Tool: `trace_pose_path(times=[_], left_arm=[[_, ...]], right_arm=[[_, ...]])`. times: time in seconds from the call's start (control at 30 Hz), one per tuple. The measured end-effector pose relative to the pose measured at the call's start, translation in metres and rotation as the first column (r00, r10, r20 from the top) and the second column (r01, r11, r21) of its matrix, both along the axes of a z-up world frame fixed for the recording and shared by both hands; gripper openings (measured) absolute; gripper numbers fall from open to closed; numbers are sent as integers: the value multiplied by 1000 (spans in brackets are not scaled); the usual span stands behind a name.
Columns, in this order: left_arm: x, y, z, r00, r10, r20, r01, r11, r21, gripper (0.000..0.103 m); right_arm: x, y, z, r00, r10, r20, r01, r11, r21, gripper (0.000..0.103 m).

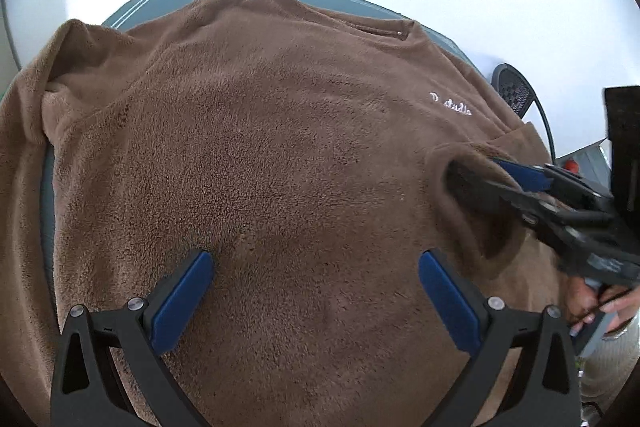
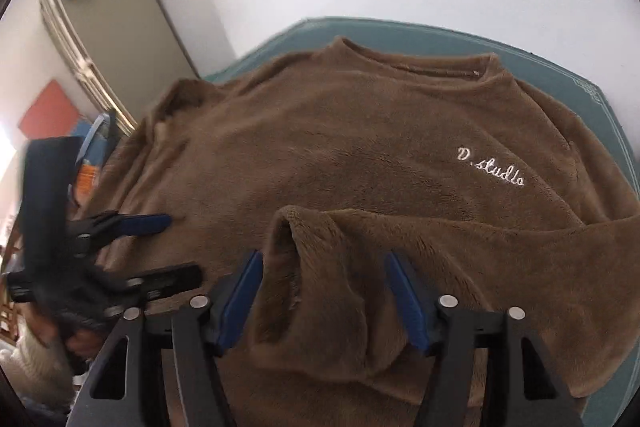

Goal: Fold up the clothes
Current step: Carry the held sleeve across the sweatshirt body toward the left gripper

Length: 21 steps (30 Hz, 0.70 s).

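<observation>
Both grippers' fingers [image 2: 404,301] stand apart, gripping nothing: the right gripper [image 2: 320,299] straddles the sleeve cuff [image 2: 316,267] folded across the brown fleece sweatshirt [image 1: 260,147], left gripper [image 1: 316,303] hovering at nine o'clock.

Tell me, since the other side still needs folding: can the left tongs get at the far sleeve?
Probably yes: the left tongs stand open over the fluffy brown sweatshirt, nothing between them and its unfolded sleeve.

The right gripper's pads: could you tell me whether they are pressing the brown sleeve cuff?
Apart. The right wrist view shows the cuff between the right gripper's spread pads, gaps both sides.
</observation>
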<state>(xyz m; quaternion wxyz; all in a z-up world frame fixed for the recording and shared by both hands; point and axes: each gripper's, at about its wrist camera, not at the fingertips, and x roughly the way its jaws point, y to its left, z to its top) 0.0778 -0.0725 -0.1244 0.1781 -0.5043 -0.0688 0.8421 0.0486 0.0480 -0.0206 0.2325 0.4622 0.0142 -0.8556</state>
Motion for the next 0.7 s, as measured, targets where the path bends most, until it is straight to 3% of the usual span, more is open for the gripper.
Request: trace_pose_path(times=[0.13, 0.23, 0.3, 0.4, 0.53, 0.7], left_arm=[[0, 7, 1, 1000, -15, 9, 15, 1000, -9, 103], [1, 5, 11, 995, -69, 69, 59, 989, 139, 103], [-1, 7, 18, 985, -126, 116, 92, 961, 262, 103], [-6, 19, 28, 966, -187, 179, 113, 926, 359, 103], [-19, 35, 29, 959, -183, 217, 100, 932, 347, 103], [-37, 55, 13, 943, -155, 293, 47, 937, 346, 103]], right_arm=[[18, 28, 21, 999, -23, -23, 19, 988, -155, 66], [27, 62, 21, 994, -109, -28, 100, 969, -227, 66], [31, 76, 14, 990, -138, -35, 127, 966, -227, 66], [41, 84, 3, 990, -136, -33, 125, 968, -219, 66], [50, 72, -16, 992, -102, -77, 93, 989, -114, 66], [60, 68, -27, 992, -77, -100, 65, 991, -114, 66]])
